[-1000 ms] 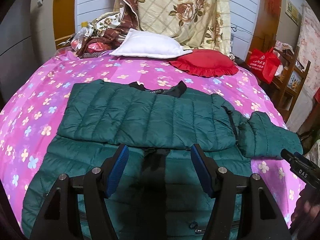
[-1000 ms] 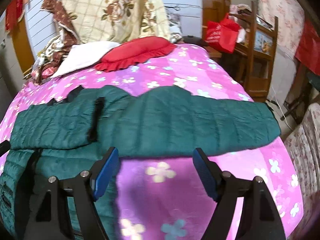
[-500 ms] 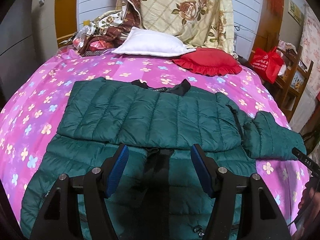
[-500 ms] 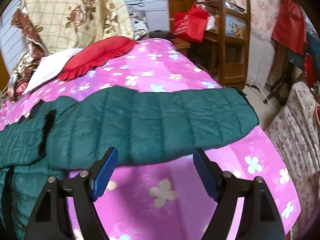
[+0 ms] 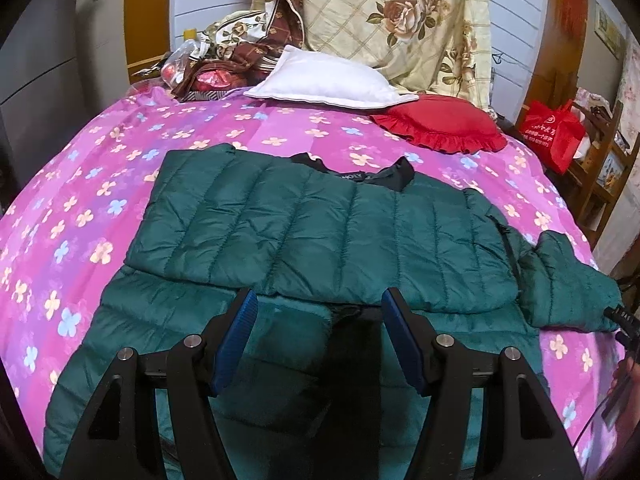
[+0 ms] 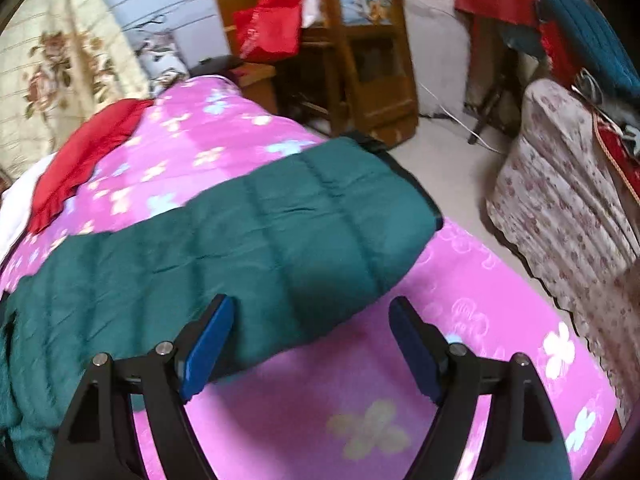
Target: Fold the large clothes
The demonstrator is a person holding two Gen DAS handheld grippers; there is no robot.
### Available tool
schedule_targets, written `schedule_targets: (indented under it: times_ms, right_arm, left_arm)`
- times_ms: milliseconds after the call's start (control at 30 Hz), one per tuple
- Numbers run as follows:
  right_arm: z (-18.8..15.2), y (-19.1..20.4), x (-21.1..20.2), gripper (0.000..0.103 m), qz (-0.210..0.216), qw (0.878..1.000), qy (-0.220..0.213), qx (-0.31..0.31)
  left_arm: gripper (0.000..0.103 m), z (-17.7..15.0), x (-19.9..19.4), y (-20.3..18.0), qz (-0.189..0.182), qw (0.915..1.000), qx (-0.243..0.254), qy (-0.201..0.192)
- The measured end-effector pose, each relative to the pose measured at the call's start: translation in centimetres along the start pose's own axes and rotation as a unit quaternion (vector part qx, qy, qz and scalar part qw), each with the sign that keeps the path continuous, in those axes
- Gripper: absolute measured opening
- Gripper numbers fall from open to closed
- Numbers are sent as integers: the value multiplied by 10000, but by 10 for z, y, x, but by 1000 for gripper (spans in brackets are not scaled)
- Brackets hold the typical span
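A dark green quilted jacket (image 5: 320, 236) lies spread on the pink flowered bedspread (image 5: 80, 208), its left sleeve folded across the chest. My left gripper (image 5: 316, 320) hovers open over the jacket's front, with nothing between its blue pads. The jacket's other sleeve (image 6: 248, 236) stretches out to the bed's right side. My right gripper (image 6: 310, 340) stands open just over the sleeve's near edge by the cuff end, its jaws still widening and nothing pressed between them. A part of the right gripper and a hand show at the right edge of the left wrist view.
A white pillow (image 5: 328, 80), a red frilled cushion (image 5: 440, 124) and a rose-patterned quilt (image 5: 400, 20) lie at the head of the bed. A wooden shelf (image 6: 360, 60) with a red bag (image 6: 268, 24) stands beyond the bed's right edge, with a flowered cover (image 6: 568, 184) across the floor gap.
My right gripper has swung right along the outstretched sleeve toward its cuff, dropping lower and rolling. My left gripper has crept slightly forward over the jacket.
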State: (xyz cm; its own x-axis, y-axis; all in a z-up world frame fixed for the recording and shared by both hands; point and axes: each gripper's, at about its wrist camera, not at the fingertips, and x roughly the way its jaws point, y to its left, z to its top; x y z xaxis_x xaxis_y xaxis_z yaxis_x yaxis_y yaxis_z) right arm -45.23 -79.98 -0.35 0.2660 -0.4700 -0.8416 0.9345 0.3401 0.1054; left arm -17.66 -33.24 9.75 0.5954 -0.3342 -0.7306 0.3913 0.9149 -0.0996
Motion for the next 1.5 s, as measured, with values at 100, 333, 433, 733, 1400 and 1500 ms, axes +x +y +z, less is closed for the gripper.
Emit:
schedule_targets:
  times_ms: [100, 333, 433, 733, 1400, 1500]
  right_arm:
    - [9, -10, 10, 83, -89, 9998, -50, 171]
    - [29, -19, 30, 83, -224, 9992, -39, 339]
    - [30, -18, 33, 83, -235, 9993, -77, 297]
    - [30, -11, 18, 21, 141, 9994, -263, -162]
    - [17, 74, -110, 13, 3000, 9484, -680, -772]
    - [9, 102, -120, 13, 3192, 9399, -612, -1047]
  left_arm:
    - [42, 1, 5, 6, 35, 10000, -48, 63]
    - [42, 3, 8, 15, 131, 9999, -40, 54]
    - [42, 4, 10, 16, 130, 9999, -79, 82]
    - [42, 2, 12, 19, 215, 9997, -7, 105]
    - [42, 2, 3, 51, 307, 9991, -278, 7]
    - [42, 2, 2, 57, 311, 9990, -316, -3]
